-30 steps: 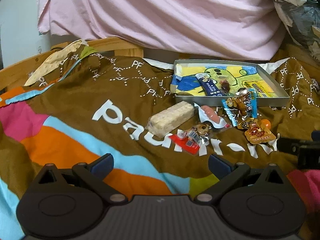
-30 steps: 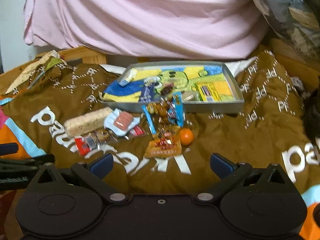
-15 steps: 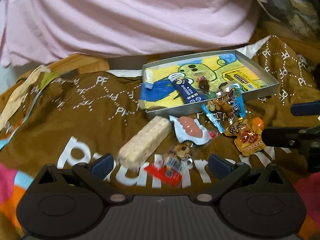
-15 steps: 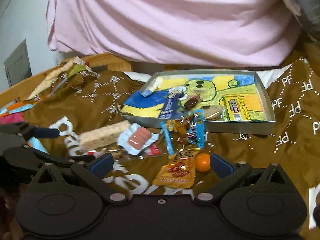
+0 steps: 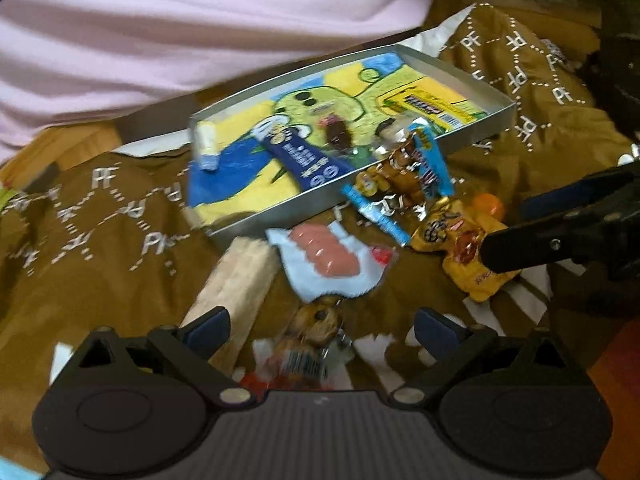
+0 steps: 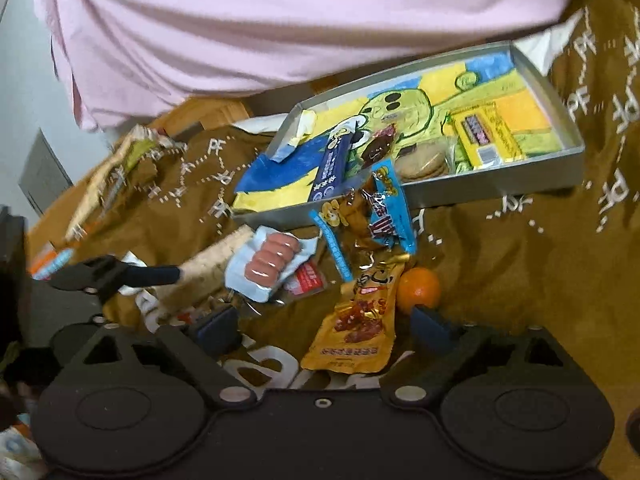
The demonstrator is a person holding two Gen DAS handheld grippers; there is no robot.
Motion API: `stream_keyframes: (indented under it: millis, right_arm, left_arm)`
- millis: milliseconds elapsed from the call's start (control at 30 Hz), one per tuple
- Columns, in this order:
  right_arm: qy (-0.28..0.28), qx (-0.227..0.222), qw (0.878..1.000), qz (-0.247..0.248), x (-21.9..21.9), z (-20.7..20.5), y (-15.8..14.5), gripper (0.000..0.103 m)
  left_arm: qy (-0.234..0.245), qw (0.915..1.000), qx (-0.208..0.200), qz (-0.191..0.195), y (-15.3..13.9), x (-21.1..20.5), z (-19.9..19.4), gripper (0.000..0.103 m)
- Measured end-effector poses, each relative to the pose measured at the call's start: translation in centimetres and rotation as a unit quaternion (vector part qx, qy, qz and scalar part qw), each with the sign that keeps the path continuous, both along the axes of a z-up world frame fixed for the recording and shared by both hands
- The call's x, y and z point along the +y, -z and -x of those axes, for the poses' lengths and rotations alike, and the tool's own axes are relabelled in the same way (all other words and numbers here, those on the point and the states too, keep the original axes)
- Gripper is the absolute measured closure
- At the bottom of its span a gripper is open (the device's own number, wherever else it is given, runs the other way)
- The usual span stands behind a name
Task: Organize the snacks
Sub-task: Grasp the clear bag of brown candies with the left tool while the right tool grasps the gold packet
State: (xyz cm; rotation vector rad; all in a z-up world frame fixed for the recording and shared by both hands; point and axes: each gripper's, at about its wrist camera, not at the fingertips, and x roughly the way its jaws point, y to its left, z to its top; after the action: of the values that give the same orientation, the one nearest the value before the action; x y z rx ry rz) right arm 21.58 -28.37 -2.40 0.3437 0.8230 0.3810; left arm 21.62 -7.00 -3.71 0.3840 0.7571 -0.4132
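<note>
I have both tools low over the brown printed blanket (image 6: 500, 264), and each one stands spread with nothing between its fingers. The left gripper (image 5: 322, 330) frames a clear-wrapped cookie snack (image 5: 314, 326) with a red end, and its left pad sits in front of the pale wafer bar (image 5: 236, 284). The right gripper (image 6: 326, 326) brackets the gold pouch (image 6: 356, 320) printed with reddish-brown pieces; its right pad is just in front of the small orange (image 6: 419, 287).

The loose snacks lie in a tight cluster on the blanket just in front of the metal tray (image 6: 496, 190). The sausage packet (image 6: 272, 260) is light blue with pink links showing, overlapping the wafer bar's end. A blue-edged foil packet (image 6: 376, 216) of brown pieces leans against the tray's near wall, its top edge above the rim.

Inside the tray, on a yellow, blue and green drawing, I see a dark blue bar (image 6: 332, 168), a small brown-wrapped sweet (image 6: 378, 148), a round sandwich biscuit (image 6: 422, 162) and a yellow box (image 6: 486, 136). Its left end, over the blue patch, is mostly bare.

A pink cloth (image 6: 280, 20) hangs close behind the tray's far wall. The blanket to the right of the cluster is open. In the left view, the other tool's finger overlaps the gold pouch; that view is blurred.
</note>
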Motion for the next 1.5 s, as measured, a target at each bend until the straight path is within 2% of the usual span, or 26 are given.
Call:
stream_keyframes:
  millis: [100, 200, 333, 467, 600, 767, 833, 900, 967, 1100, 1333, 1467, 1500]
  right_arm:
    - [0.000, 0.006, 1.000, -0.001, -0.3, -0.4, 0.2, 0.023]
    - [-0.010, 0.011, 1.000, 0.008, 0.0, -0.6, 0.8, 0.030]
    - [-0.023, 0.012, 0.999, 0.031, 0.9, -1.2, 1.6, 0.033]
    - [-0.024, 0.005, 0.999, 0.047, 1.4, -1.9, 2.1, 0.039]
    - [-0.017, 0.003, 0.999, 0.039, 1.3, -2.6, 2.6, 0.044]
    - [-0.026, -0.006, 0.998, 0.063, 2.1, -2.4, 2.7, 0.047]
    - [-0.028, -0.003, 0.997, 0.070, 2.3, -2.4, 2.7, 0.054]
    - [-0.028, -0.001, 0.997, 0.074, 2.4, -2.4, 2.6, 0.062]
    - [-0.030, -0.001, 0.997, 0.075, 2.5, -2.3, 2.6, 0.062]
    - [-0.029, -0.004, 0.997, 0.072, 2.5, -2.5, 3.1, 0.060]
    - [-0.028, -0.011, 0.996, 0.081, 3.1, -2.7, 3.4, 0.058]
    - [-0.032, -0.012, 0.996, 0.086, 3.3, -2.5, 3.2, 0.068]
    - [-0.035, -0.011, 0.995, 0.091, 3.4, -2.4, 3.1, 0.076]
  left_arm:
    - [0.019, 0.9994, 0.029, 0.001, 0.4, 0.0, -1.6, 0.010]
    - [0.021, 0.9983, 0.054, 0.008, 0.8, 0.4, -2.8, 0.011]
    - [0.011, 0.9966, 0.076, 0.030, 1.0, 0.9, -3.7, 0.015]
    - [-0.002, 0.9963, 0.083, 0.019, 1.5, 0.9, -4.0, 0.021]
    - [-0.018, 0.9962, 0.085, 0.008, 1.5, 0.3, -4.2, 0.022]
    - [-0.045, 0.9919, 0.117, 0.017, 1.9, 0.2, -4.9, 0.027]
    - [-0.042, 0.9913, 0.123, 0.018, 1.8, 0.3, -4.9, 0.032]
    - [-0.041, 0.9906, 0.130, 0.017, 1.5, 0.5, -4.9, 0.042]
    - [-0.043, 0.9890, 0.139, 0.027, 1.3, 0.9, -5.0, 0.047]
    - [-0.053, 0.9873, 0.145, 0.038, 1.4, 1.0, -5.3, 0.048]
    - [-0.048, 0.9890, 0.139, 0.014, 1.9, -0.1, -5.8, 0.042]
    - [-0.054, 0.9884, 0.142, 0.005, 1.8, -0.4, -5.8, 0.046]
    - [-0.060, 0.9877, 0.145, 0.005, 1.7, -0.5, -5.8, 0.048]
